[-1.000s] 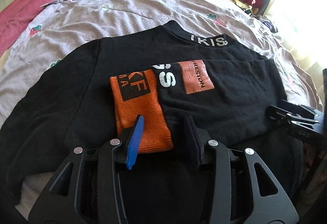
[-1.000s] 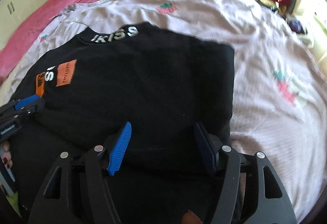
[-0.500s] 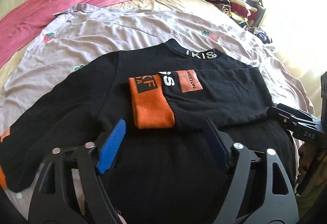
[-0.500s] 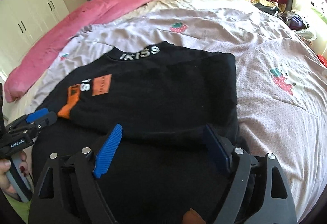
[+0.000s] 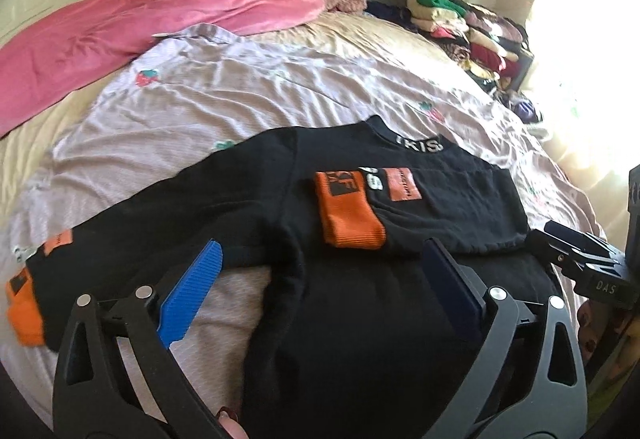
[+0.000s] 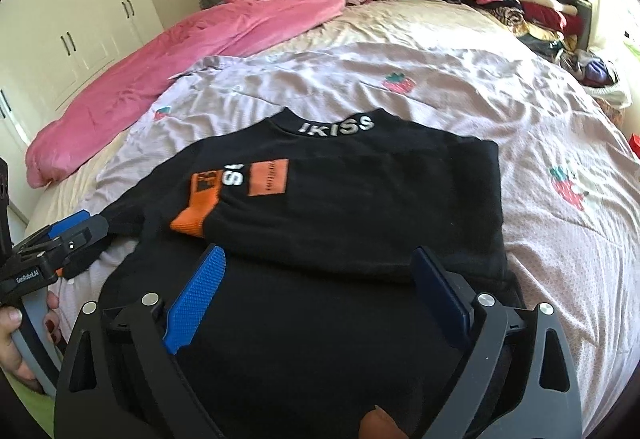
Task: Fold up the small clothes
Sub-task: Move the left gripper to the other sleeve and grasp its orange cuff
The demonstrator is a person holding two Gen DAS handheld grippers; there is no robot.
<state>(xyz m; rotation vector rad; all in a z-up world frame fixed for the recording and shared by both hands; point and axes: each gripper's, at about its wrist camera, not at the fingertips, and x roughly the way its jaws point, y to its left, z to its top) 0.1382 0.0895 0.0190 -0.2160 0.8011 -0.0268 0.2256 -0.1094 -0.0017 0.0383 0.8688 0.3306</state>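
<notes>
Hovering over the near hem of the black sweater [image 5: 360,319], the left gripper [image 5: 316,279] and right gripper [image 6: 320,287] both have jaws spreading wide with nothing pinched between them, probably to let the fabric settle. Just beyond the jaws, one sleeve lies folded across the chest, its orange cuff [image 5: 348,215] on top; the other sleeve [image 5: 140,235] trails out left of the left jaws, seemingly next to fold. Farther off, a pink blanket [image 6: 180,51] lies across the bed [image 6: 440,71].
</notes>
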